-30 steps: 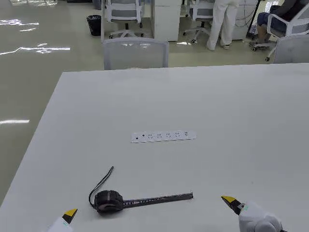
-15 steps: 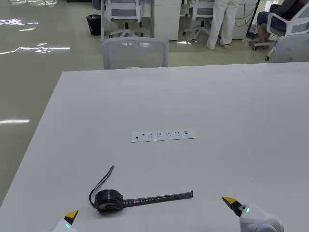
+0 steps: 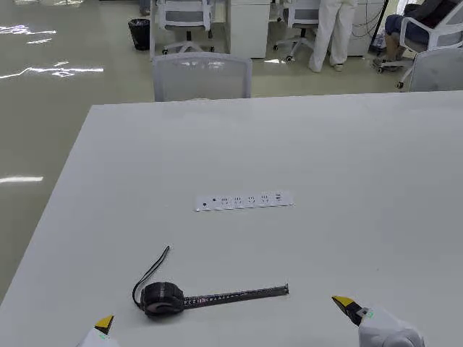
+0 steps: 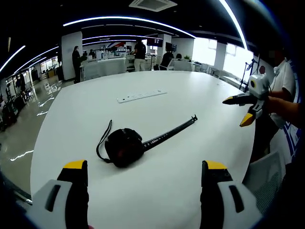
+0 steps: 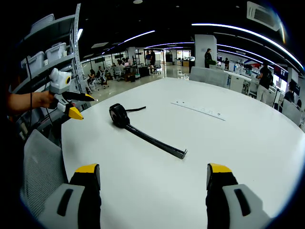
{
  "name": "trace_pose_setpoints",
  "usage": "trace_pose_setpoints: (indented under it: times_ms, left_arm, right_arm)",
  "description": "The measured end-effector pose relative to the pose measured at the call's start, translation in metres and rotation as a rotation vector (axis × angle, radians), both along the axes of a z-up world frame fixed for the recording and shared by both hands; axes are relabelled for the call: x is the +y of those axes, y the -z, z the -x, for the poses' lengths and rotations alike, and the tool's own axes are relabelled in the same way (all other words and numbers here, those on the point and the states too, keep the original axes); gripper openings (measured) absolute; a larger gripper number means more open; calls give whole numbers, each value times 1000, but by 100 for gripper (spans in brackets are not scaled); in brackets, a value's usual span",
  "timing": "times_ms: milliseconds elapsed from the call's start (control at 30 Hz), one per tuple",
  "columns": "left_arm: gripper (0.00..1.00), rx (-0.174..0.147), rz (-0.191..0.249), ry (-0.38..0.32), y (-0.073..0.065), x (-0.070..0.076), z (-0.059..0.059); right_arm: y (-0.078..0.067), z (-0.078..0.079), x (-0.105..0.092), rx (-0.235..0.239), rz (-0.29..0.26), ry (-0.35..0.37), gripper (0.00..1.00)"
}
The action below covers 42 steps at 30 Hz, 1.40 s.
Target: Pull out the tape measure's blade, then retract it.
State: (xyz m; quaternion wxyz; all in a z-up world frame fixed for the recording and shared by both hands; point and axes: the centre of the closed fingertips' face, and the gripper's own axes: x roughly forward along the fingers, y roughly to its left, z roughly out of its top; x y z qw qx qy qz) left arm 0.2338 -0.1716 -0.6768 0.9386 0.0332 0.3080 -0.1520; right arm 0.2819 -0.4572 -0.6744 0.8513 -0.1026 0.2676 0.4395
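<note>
The tape [image 3: 162, 298] lies on the white surface [image 3: 347, 159] near the front edge, left of centre. Its black case is at the left and its blade [image 3: 239, 294] is drawn out flat to the right, hook end resting on the surface. A black strap [image 3: 150, 271] loops from the case toward the far side. The left tool [image 4: 145, 166] hovers near the case, jaws wide apart, touching nothing. The right tool [image 5: 155, 168] hovers near-right of the hook (also gaping, also empty). A power strip [image 3: 244, 201] lies farther back, well apart from the tape.
</note>
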Motion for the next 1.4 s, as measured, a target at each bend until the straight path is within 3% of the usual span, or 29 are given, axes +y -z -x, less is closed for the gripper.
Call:
trace_pose_setpoints:
  times_ms: [700, 1400]
  left_arm:
    - [99, -22, -3, -119, 13, -9, -12]
    - [90, -2, -34, -230, 36, 0, -34]
  right_arm:
    - [10, 0, 2, 19, -18, -22, 88]
    - [24, -19, -4, 38, -26, -57, 79]
